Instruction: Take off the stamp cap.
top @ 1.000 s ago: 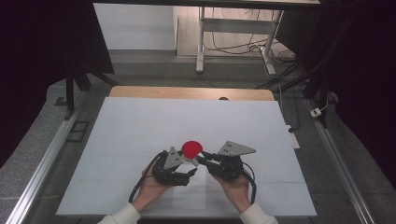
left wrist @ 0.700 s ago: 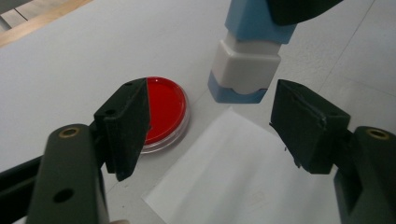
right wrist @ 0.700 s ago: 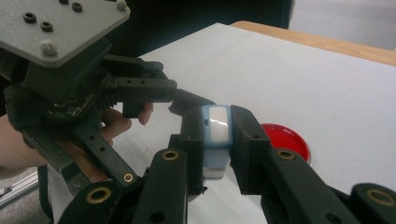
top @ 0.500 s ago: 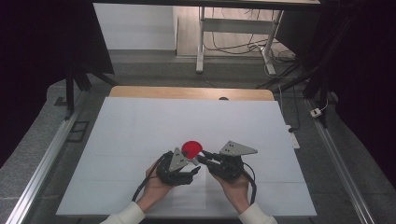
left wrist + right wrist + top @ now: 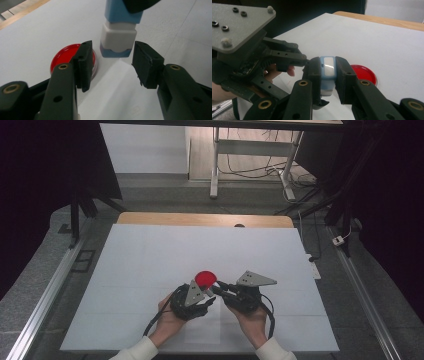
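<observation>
The right gripper [image 5: 328, 82] clamps its fingers on a small blue-and-white plastic stamp-like block [image 5: 327, 72], holding it out above the white table [image 5: 150, 250] just near of a round red-filled dish [image 5: 205, 278]. The left gripper [image 5: 111, 65], fingers half-wide and just been closing, brackets the block's white end without touching it, probably to pull off a cap.

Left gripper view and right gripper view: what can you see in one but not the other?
The left gripper view alone shows the white cap end of the blue stick. The right gripper view alone shows the right gripper clamped on the blue stick, plus the wooden table edge. Both show the red dish and the white mat.
</observation>
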A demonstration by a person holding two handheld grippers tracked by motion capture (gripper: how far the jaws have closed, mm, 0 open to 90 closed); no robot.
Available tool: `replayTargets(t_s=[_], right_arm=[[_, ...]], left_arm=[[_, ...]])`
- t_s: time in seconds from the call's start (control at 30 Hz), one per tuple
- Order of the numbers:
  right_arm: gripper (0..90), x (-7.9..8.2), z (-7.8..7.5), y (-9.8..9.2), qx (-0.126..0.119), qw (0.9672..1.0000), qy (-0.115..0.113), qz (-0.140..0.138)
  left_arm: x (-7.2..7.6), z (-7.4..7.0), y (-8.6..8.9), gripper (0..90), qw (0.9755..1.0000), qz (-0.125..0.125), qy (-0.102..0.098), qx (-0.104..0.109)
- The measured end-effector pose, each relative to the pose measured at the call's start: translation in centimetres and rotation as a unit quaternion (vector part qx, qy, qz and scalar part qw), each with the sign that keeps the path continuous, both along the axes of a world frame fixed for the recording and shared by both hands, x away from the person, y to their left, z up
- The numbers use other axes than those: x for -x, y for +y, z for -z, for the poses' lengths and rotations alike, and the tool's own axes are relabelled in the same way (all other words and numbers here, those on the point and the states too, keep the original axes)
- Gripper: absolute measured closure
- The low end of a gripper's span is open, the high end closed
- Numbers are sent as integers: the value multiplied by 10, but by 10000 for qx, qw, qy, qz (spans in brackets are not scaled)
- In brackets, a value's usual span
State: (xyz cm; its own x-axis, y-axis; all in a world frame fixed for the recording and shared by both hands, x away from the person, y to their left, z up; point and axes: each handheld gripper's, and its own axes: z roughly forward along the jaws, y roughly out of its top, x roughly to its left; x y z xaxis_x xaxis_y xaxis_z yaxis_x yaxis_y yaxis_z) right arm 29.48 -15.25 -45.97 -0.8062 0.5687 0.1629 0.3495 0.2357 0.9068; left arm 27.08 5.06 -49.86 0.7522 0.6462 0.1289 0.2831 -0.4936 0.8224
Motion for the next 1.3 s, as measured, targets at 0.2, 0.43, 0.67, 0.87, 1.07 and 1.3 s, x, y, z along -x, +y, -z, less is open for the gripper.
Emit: replayTargets(t_s=[0.2,0.43,0.67,0.87,1.07,1.3], right_arm=[[752,0,0,0,-14,10000,1,21],[752,-1,2,0,-2,10000,16,27],[753,1,2,1,-33,10000,16,27],[753,0,3,0,-112,9999,89,60],[752,5,1,3,-73,9999,-82,94],[747,2,4,2,-36,10000,13,35]], left_arm=[[2,2,-2,546,10000,24,-45,-51],[2,1,-2,592,9999,11,-94,-84],[2,2,-2,631,9998,-6,-179,-133],[3,3,-3,636,9996,-15,-216,-180],[5,2,-2,645,9993,11,-301,-210],[4,5,-3,651,9991,29,-288,-302]])
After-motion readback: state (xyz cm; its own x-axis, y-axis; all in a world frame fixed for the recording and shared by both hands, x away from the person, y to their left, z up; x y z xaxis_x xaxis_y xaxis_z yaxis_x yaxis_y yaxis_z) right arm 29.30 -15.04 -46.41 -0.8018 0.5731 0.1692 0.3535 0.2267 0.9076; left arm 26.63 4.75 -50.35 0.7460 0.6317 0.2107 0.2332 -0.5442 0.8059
